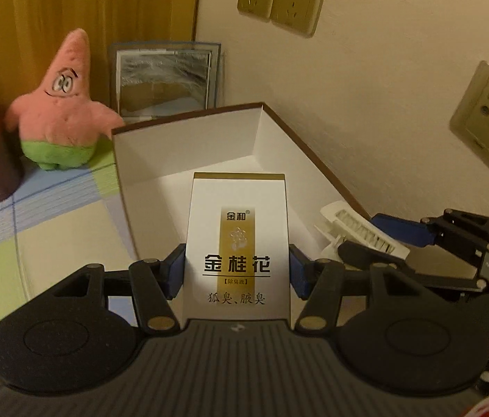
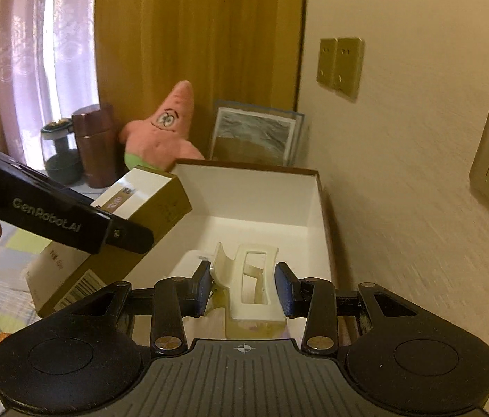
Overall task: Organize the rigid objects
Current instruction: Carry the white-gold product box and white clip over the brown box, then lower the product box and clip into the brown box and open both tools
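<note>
A: Left wrist view first. What is in the left gripper [image 1: 237,271]?

B: A tall white carton [image 1: 237,239] with a gold band across its top and a gold stripe down the front, printed with black Chinese characters. The blue pads pinch it on both sides. It is held over the near end of an open box [image 1: 189,146], white inside with a brown rim, standing against the wall.

A: And to the right?

B: The right gripper [image 1: 376,239] reaches in with a white hair claw [image 1: 362,229] over the box's right edge.

A: Right wrist view?

B: The claw [image 2: 255,285] is cream plastic, a slotted rectangular jaw with a curved lever beside it. The right gripper [image 2: 244,286] has its left pad on the lever; the right pad looks just clear of the body, though motion blur makes that hard to judge. It hangs above the box [image 2: 251,194] floor. At left the carton [image 2: 140,222] shows its olive-gold side and a barcode, tilted over the box's left wall in the left gripper [image 2: 130,236].
</note>
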Motion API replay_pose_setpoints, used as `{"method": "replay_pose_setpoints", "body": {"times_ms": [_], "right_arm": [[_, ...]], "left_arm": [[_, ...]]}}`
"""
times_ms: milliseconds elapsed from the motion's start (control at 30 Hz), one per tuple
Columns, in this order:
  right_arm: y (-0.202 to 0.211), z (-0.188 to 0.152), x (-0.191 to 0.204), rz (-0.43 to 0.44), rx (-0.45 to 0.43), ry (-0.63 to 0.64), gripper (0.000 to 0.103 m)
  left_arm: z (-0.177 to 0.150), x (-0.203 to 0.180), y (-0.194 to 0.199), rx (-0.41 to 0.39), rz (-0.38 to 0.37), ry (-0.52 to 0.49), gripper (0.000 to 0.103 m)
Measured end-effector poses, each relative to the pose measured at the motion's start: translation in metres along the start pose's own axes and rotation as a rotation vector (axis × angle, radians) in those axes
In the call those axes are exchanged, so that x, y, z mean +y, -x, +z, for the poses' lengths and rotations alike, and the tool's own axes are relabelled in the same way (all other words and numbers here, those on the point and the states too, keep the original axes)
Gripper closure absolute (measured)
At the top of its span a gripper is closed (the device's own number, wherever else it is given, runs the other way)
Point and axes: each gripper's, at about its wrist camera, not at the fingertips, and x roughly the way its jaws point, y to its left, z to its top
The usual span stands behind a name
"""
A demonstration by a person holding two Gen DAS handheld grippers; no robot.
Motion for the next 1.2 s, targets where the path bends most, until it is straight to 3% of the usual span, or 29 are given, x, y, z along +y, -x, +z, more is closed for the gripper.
{"method": "replay_pose_setpoints", "body": {"times_ms": [500,967,1200], "right_arm": [[-0.044,-0.013,-0.02,0.033,0.097,-0.04,0.067],[-0.066,-0.015,-0.018,0.035,0.154,-0.063,0.066],[-0.064,-0.016,-0.022,0.042,0.168,-0.079,0.059]], "left_arm": [[-0.003,-0.003,-0.073,0.185,-0.007,0.037,0.048],[-0.003,0.004,-0.074,0.2,-0.003,0.022,0.044],[-0.003,0.002,-0.072,0.202,-0.008,0.01,0.044]]}}
